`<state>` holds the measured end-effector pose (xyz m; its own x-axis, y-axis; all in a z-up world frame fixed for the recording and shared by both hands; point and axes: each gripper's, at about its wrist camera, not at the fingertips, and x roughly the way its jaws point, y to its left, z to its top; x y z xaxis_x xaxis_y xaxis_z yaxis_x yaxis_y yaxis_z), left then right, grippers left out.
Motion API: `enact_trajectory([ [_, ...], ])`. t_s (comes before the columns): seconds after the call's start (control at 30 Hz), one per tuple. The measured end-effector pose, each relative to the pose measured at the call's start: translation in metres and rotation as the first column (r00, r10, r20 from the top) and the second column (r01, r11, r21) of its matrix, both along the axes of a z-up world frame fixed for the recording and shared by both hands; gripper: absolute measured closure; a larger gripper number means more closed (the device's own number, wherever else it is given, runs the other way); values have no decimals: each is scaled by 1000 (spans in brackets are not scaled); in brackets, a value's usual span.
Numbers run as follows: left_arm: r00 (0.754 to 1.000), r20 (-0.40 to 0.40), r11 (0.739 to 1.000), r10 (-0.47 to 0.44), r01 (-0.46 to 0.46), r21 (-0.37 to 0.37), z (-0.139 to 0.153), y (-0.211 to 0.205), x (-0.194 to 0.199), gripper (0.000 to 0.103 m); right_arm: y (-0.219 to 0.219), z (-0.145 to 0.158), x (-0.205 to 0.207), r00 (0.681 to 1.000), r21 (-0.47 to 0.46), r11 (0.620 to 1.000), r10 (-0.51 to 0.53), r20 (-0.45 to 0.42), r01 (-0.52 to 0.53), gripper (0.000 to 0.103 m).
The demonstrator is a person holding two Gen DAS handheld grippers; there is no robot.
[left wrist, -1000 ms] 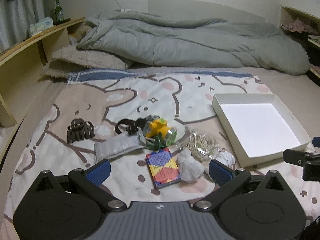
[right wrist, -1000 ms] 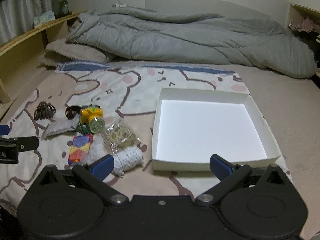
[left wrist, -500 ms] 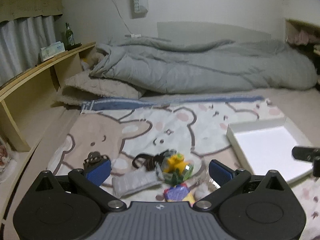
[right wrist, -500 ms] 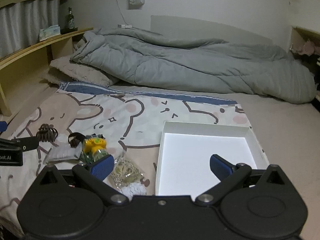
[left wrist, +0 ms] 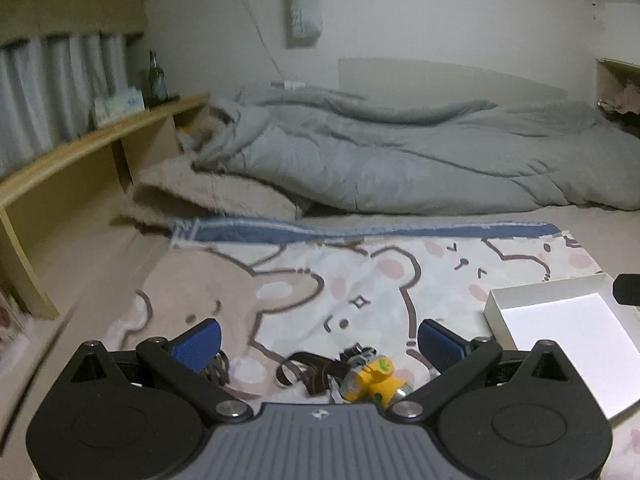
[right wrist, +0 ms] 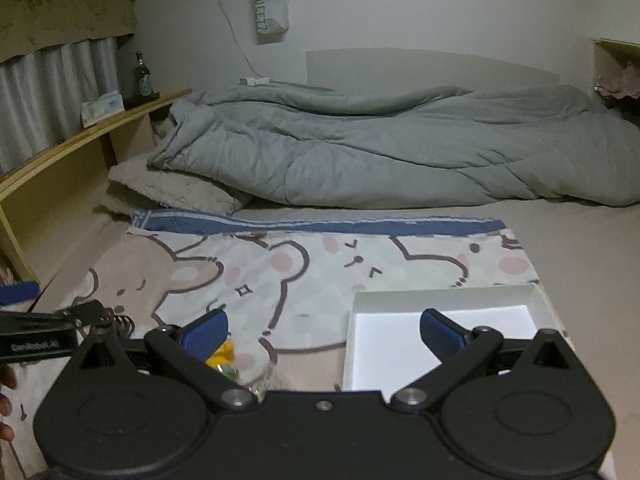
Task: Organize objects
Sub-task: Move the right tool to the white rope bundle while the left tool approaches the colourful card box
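My left gripper (left wrist: 318, 338) is open and holds nothing, raised above a bear-print blanket (left wrist: 304, 280). Just under its fingers lie a yellow toy (left wrist: 370, 376), a dark brown strap (left wrist: 304, 370) and a brown hair claw (left wrist: 218, 368), partly hidden by the gripper body. A white open box (left wrist: 560, 332) sits to the right. My right gripper (right wrist: 322, 328) is open too, with nothing in it, over the near edge of the white box (right wrist: 440, 316). The yellow toy (right wrist: 222, 354) and a clear bag (right wrist: 266, 378) peek out beside its left finger.
A grey duvet (right wrist: 400, 152) is heaped across the back of the bed beside a beige pillow (right wrist: 168, 188). A wooden shelf (left wrist: 100, 140) runs along the left with a green bottle (left wrist: 156, 78) and a tissue pack (left wrist: 118, 104). The left gripper's side (right wrist: 36, 338) and a hand (right wrist: 6, 404) show at left.
Both views have tilted upward and pulled back, so the pile of small objects slid to the bottom edge and mostly out of sight. Both grippers stayed open.
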<state>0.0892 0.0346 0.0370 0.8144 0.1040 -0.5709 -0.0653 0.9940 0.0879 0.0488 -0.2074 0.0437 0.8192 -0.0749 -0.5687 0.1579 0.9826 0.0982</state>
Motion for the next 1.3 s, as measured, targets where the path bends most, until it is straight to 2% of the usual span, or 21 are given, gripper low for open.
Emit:
enact_trajectory([
  [0.13, 997, -71, 1000, -5, 4, -17, -20, 9, 18, 0, -1, -15, 15, 999, 3, 1000, 15, -39, -15, 0],
  [0.3, 994, -112, 1000, -8, 9, 16, -44, 16, 32, 0, -2, -46, 24, 997, 18, 999, 36, -71, -34, 0],
  [0.4, 990, -139, 999, -34, 38, 32, -59, 18, 39, 0, 0, -61, 28, 992, 16, 996, 89, -84, -88, 0],
  [0.47, 986, -162, 998, -48, 55, 39, -68, 17, 41, 0, -1, -70, 32, 986, 48, 991, 131, -104, -127, 0],
  [0.57, 977, -200, 996, -71, 80, 35, -80, 14, 44, 0, -3, -82, 35, 976, 82, 984, 171, -134, -161, 0],
  [0.67, 968, -231, 994, -96, 104, 23, -92, 8, 47, 0, -4, -93, 38, 965, 72, 982, 185, -185, -174, 0],
  [0.77, 947, -306, 995, -96, 101, 0, -108, 1, 56, 0, -4, -104, 40, 951, 86, 980, 195, -242, -179, 0],
  [0.87, 903, -426, 997, -56, 31, -66, -128, -1, 70, 0, -5, -113, 41, 940, 97, 980, 197, -279, -176, 0],
  [0.97, 870, -492, 993, -34, -28, -117, -143, -2, 80, 0, -2, -120, 41, 925, 92, 976, 214, -315, -195, 0],
  [1.1, 849, -528, 996, -7, -40, -76, -157, -11, 85, 0, 8, -134, 38, 899, 53, 965, 260, -353, -258, 1],
  [1.2, 840, -542, 999, 15, -36, -29, -166, -13, 87, 0, 20, -140, 37, 880, 2, 946, 303, -365, -325, 6],
  [1.3, 840, -542, 998, 0, -35, -54, -171, -8, 89, 0, 31, -143, 37, 863, -31, 922, 349, -366, -386, 10],
])
